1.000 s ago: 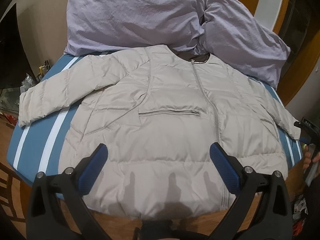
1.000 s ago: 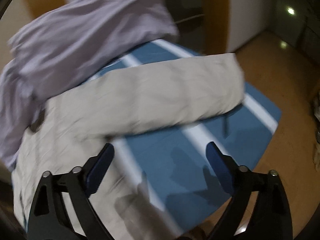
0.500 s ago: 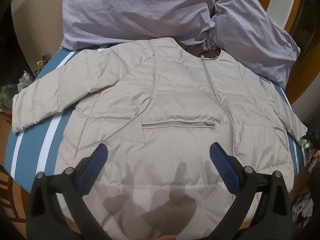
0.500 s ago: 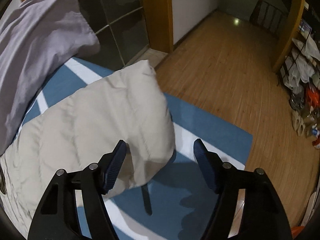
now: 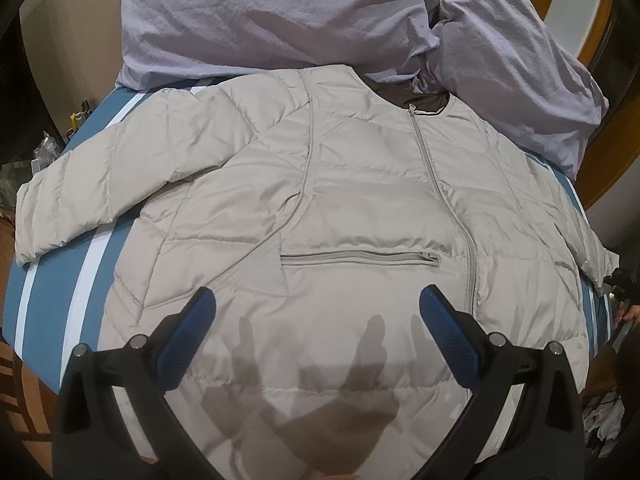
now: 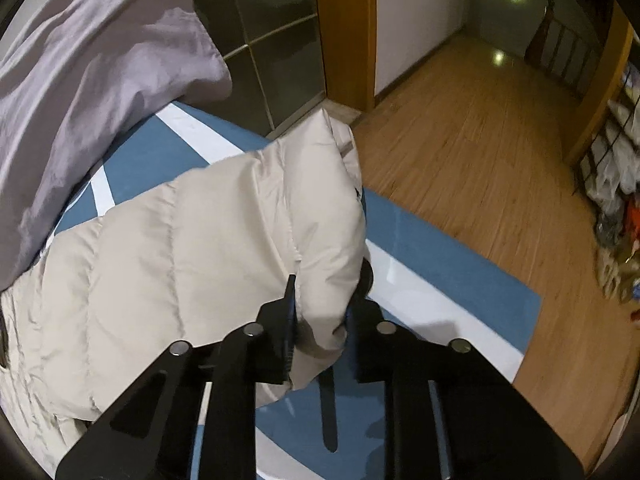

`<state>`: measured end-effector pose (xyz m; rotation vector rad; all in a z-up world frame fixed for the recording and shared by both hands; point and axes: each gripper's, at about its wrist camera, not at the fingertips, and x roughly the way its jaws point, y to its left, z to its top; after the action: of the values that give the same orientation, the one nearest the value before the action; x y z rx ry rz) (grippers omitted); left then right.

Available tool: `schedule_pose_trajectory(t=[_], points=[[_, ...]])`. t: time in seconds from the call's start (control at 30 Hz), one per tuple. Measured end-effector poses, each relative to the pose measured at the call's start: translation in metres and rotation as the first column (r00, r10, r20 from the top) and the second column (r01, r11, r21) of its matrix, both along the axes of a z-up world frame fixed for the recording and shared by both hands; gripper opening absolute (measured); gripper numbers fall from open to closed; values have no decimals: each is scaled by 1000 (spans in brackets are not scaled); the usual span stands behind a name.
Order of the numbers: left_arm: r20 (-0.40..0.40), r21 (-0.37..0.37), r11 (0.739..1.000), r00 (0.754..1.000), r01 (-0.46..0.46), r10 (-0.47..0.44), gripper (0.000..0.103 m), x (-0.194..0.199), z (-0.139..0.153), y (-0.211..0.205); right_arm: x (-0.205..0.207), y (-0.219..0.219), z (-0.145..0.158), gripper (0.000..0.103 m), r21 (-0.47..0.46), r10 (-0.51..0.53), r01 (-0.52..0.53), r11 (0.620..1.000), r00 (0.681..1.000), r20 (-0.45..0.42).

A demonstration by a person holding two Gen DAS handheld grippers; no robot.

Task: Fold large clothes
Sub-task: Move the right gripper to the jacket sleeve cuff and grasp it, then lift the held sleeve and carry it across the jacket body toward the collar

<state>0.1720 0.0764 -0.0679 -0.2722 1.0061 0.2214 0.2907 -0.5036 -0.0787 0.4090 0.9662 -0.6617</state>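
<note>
Folding barely begun, with the beige padded jacket (image 5: 320, 208) spread flat, zipped and unfolded across the blue striped bed (image 5: 52, 280) mid-frame, right tongs (image 6: 320, 312) just closed on its sleeve cuff (image 6: 320, 280), left tongs (image 5: 316, 312) gaping above the hem, lilac pillows (image 5: 280, 12) behind, wooden floor (image 6: 480, 160) upper right.

A: Jacket (image 5: 360, 208) — pale quilted cloth, puffy, faint sheen; stitched channels, cloth-taped zip. Sleeve (image 6: 224, 248), pinched between the right gripper's (image 6: 320, 312) fingers, same cloth.

B: Left gripper (image 5: 316, 316): matt black plastic arms, metal rivets, blue textured pads (image 5: 448, 332).

A: Bed cover (image 5: 56, 292), left of those fingers — blue and white cloth, smooth, matt. Pillows (image 5: 280, 12) beyond the fingertips: lilac cloth, crinkled.

B: Floor (image 6: 472, 152), ahead of the right fingers: glossy wood planks.
</note>
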Motion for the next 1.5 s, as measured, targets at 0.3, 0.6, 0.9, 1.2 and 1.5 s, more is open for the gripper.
schedule_pose_trajectory(t=[0.3,0.6,0.9,1.2,1.5], points=[[4,-13,1000,1000,-9,9,101,-2,-1,2,46,59,55,18,-98,172,-162,982,978,114],[18,-31,998,998,-54,55,101,-14,-1,15,110,192,56,18,-39,458,-457,889,880,128],[27,-48,992,992,-121,122,101,-29,-3,36,118,329,25,18,52,673,-676,735,737,69],[28,-61,981,982,-182,184,101,-44,-8,58,110,422,14,18,140,804,-807,574,588,90],[31,-73,967,969,-243,246,101,-58,-11,76,107,469,18,18,195,819,-833,518,549,165]])
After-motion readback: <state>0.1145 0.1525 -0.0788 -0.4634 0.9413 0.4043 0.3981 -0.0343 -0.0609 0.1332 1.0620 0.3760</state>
